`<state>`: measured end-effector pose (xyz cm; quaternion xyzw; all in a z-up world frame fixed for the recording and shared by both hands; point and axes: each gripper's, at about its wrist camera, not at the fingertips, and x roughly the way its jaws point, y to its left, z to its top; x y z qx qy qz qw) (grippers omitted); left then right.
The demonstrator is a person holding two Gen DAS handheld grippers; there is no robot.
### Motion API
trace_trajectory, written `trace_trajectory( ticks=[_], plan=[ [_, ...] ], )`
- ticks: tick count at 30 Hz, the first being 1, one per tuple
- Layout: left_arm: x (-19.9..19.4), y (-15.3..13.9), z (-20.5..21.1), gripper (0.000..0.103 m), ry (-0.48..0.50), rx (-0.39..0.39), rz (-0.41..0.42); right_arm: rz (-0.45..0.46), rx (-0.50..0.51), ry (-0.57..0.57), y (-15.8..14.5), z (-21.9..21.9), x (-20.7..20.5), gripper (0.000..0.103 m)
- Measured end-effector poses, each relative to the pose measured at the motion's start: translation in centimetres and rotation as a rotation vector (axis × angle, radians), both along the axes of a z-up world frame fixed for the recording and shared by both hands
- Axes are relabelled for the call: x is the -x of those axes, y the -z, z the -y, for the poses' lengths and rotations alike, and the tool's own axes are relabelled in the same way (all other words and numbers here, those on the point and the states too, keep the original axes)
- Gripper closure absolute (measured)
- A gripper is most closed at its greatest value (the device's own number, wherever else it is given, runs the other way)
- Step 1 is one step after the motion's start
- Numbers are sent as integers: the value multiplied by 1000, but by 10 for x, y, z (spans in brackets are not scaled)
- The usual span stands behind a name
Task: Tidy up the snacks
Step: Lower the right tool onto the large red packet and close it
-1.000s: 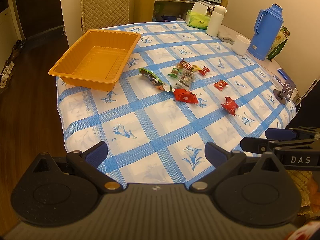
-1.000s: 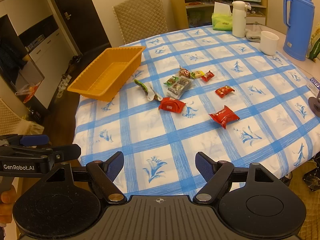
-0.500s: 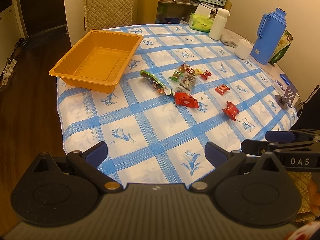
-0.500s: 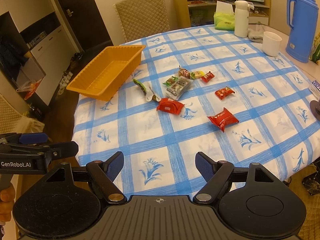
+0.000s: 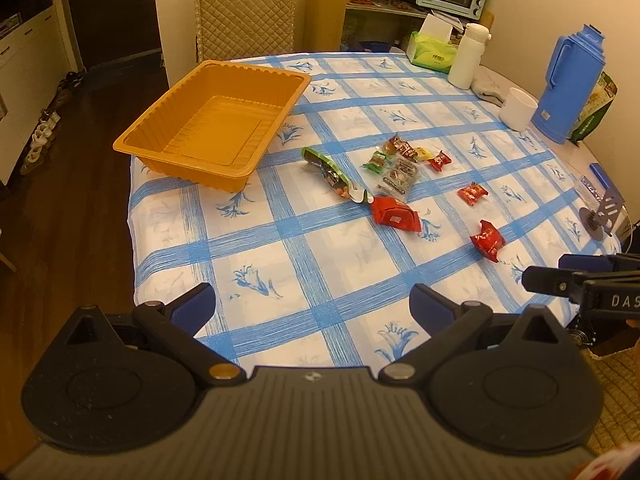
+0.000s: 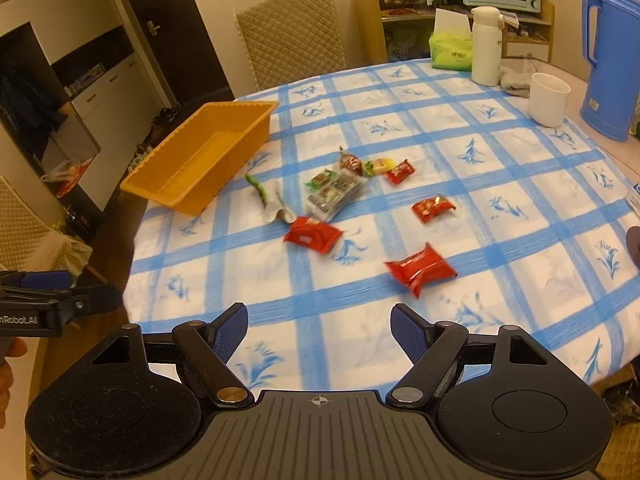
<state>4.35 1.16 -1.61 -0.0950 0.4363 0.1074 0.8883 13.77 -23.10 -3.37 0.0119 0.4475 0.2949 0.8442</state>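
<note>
Snacks lie loose on the checked tablecloth (image 5: 320,264), well ahead of the left gripper (image 5: 312,306), whose jaws stand wide apart with nothing between them, hanging over the near edge of the table. From this left wrist view, a large red packet (image 5: 395,214) sits ahead and a little right of the gripper, touching the tip of a long green wrapper (image 5: 334,176); beyond them is a small heap around a clear packet (image 5: 398,174), and two more red packets, one small (image 5: 472,193) and one nearer (image 5: 487,240), lie further right, apart from the rest. The orange tray (image 5: 160,136) sits ahead to the left, empty and close to the table edge, likely the place meant to take the snacks, so this gripper is on the handier side for it. The right gripper (image 5: 560,278) shows at the right border, level with the left one. From the right wrist view, somewhat blurred, the right gripper (image 6: 319,330) is also spread open and empty, over the near edge. The nearest red packet (image 6: 420,269) lies just ahead and slightly right of it, probably the easiest first pick; the large red packet (image 6: 313,235) sits ahead, the heap beyond, and the tray (image 6: 192,196) far off to the left. No snack is in the tray yet.
</note>
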Motion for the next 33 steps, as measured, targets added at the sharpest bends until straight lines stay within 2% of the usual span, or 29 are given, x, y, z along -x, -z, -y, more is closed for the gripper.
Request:
trace_trajectory(
  ticks=[9,18,20,22,26,33],
  plan=[
    [-18,15,16,3,-48,-18,-5,-69,-55,10,34,37,-50,25],
    [-30,30,25,4,-132,-27,-23,-123,-86,-6,69,44,-84,26],
    [-31,33,26,4,-154,-27,-31,-142,-82,2,77,44,-93,27],
    [-30,34,27,5,-172,-28,-38,-167,-87,13,84,44,-102,35],
    [-28,37,26,5,-213,-31,-46,-207,-110,45,93,43,-117,38],
    [-25,40,25,5,-265,-32,-54,-201,-98,63,99,32,-135,42]
  ],
)
